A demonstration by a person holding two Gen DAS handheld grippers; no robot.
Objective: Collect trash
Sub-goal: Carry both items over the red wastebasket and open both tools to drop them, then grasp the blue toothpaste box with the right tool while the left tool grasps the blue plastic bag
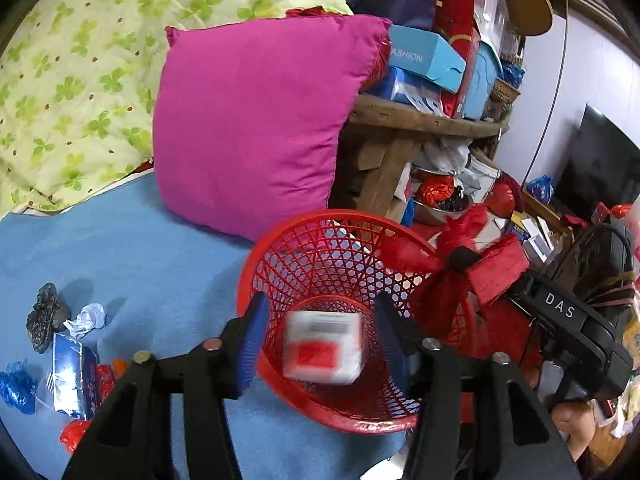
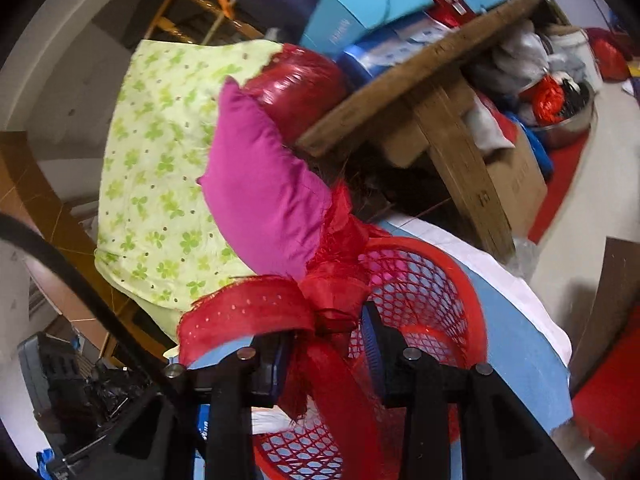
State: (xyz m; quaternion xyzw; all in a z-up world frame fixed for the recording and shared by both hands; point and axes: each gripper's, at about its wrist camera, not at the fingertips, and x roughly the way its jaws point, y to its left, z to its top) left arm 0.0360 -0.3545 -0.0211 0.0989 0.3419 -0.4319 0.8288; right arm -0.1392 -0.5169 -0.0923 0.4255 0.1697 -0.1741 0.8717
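A red mesh basket (image 1: 320, 256) stands on the blue mat. My left gripper (image 1: 320, 344) is open right above it. A blurred white and red carton (image 1: 322, 346) is between its fingers, free of both pads, over the basket's inside. My right gripper (image 2: 326, 354) is shut on a red ribbon bow (image 2: 320, 300) at the basket's rim (image 2: 476, 320). The bow (image 1: 460, 268) and right gripper (image 1: 568, 320) show in the left wrist view. Loose trash lies on the mat at left: a black bag (image 1: 46, 316), a white crumpled paper (image 1: 88, 320), a blue and silver packet (image 1: 74, 380), blue plastic (image 1: 18, 388).
A magenta pillow (image 1: 256, 128) leans behind the basket against a green clover quilt (image 1: 76, 72). A wooden bench (image 1: 420, 120) stacked with boxes stands at the right, with clutter beneath. The blue mat (image 1: 152, 264) ends just past the basket.
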